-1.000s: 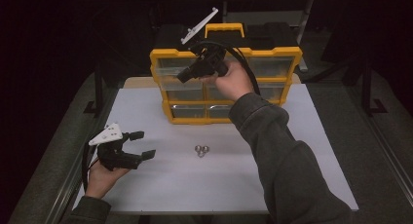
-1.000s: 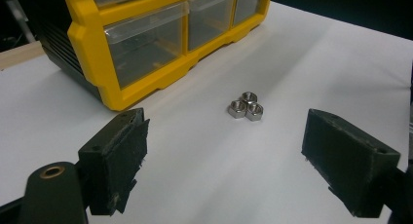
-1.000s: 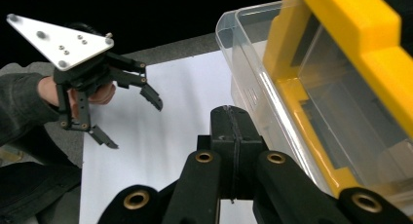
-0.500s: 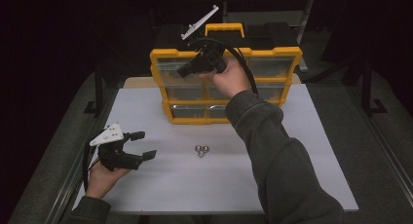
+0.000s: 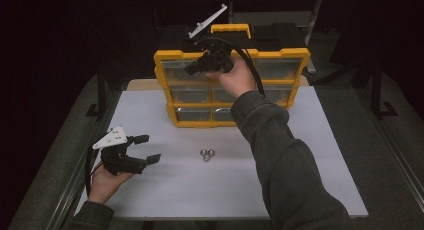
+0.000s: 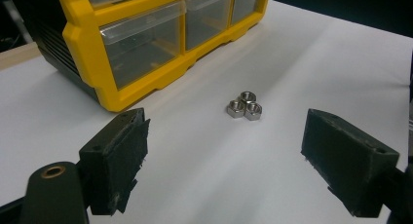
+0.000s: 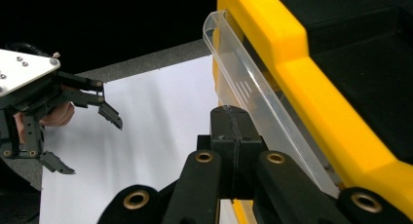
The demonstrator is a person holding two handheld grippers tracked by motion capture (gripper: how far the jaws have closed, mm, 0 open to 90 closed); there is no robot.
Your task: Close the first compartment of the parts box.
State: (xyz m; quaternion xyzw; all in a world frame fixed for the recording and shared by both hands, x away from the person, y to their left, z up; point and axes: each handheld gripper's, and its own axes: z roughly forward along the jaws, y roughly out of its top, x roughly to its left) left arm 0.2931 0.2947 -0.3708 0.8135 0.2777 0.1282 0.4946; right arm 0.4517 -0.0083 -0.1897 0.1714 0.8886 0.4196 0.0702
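– What is the organizer (image 5: 165,72) at the top centre of the high view made of?
– Glossy yellow plastic for the frame, with a matt black shell behind. Its drawers (image 6: 141,51) are clear, smooth plastic, slightly hazy; the drawer lip (image 7: 253,95) in the right gripper view is shiny and see-through.
– And the small hex nuts (image 6: 245,105)?
– Bright bare metal, smooth.
– The table top (image 5: 300,160)?
– A matt white sheet, paper-like, without shine.
– The left gripper (image 6: 226,160)?
– Matt black, its pads (image 6: 119,160) rough and frayed at the edges, with brass-coloured rivets. The right gripper (image 7: 233,136) looks the same, and the sleeve (image 5: 295,180) at lower right is soft grey cloth
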